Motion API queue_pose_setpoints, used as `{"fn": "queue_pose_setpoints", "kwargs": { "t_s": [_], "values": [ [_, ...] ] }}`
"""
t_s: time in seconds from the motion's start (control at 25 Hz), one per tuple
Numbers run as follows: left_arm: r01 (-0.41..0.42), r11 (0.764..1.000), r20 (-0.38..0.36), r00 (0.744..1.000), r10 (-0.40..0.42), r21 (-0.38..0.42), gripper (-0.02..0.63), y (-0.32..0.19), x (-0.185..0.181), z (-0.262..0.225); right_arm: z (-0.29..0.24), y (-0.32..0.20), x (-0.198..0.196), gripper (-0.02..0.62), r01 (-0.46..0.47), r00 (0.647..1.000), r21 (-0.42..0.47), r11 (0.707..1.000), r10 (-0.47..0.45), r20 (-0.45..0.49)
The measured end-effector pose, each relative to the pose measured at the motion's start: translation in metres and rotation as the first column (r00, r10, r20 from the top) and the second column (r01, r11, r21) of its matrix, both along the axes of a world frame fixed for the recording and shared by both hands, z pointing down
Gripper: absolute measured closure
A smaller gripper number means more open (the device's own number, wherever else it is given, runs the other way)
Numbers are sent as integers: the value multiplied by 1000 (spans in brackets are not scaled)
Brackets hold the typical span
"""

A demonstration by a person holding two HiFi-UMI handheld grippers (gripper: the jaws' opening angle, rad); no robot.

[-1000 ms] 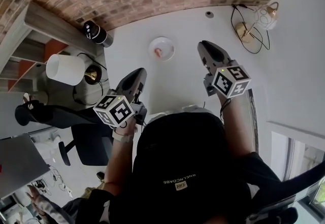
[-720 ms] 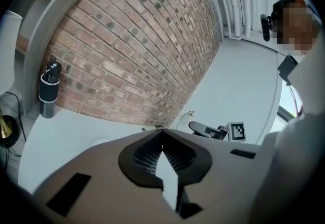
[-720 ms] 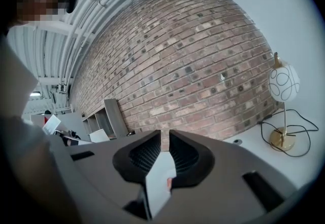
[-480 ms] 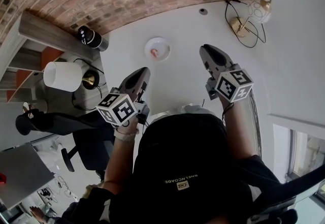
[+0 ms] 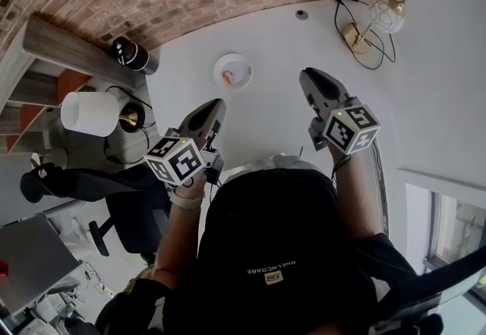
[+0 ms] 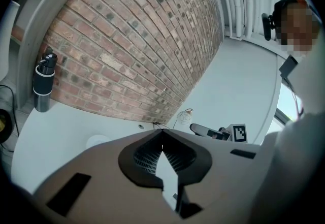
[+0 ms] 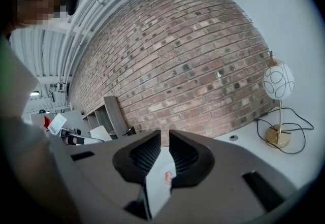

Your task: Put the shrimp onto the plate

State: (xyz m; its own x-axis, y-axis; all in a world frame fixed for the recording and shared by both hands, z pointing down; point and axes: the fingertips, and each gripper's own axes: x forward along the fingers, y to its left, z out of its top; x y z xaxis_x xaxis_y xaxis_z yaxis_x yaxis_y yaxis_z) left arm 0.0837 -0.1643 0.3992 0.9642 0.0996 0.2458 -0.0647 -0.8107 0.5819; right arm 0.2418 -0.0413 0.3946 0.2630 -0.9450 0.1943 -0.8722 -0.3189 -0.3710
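The shrimp (image 5: 227,77), a small pink piece, lay on the white plate (image 5: 244,67) toward the far side of the worktop (image 5: 281,37), so the task appeared already met. Both claws were held close to the person's body, well apart from the plate, probably at rest. The left claw (image 5: 216,105) had its tips touching and gripped nothing. The right claw (image 5: 310,75) was parted by a narrow slit, also empty, with plate and shrimp sighted through that slit. The shrimp's form was too small to resolve, and in the left gripper view the plate was only a faint disc, partly cut off by the claw's body. A globe lamp (image 5: 389,13) and a dark cylinder (image 5: 134,55) stood near the worktop's edges.
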Motion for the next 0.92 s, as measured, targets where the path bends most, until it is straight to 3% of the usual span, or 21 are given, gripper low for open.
{"fn": "queue_pose_setpoints", "kwargs": {
  "t_s": [0.92],
  "values": [
    [36,999,14,999,-36,2,603,-8,0,3,13,-13,7,543,23,999,10,1000,-23,48]
  ]
}}
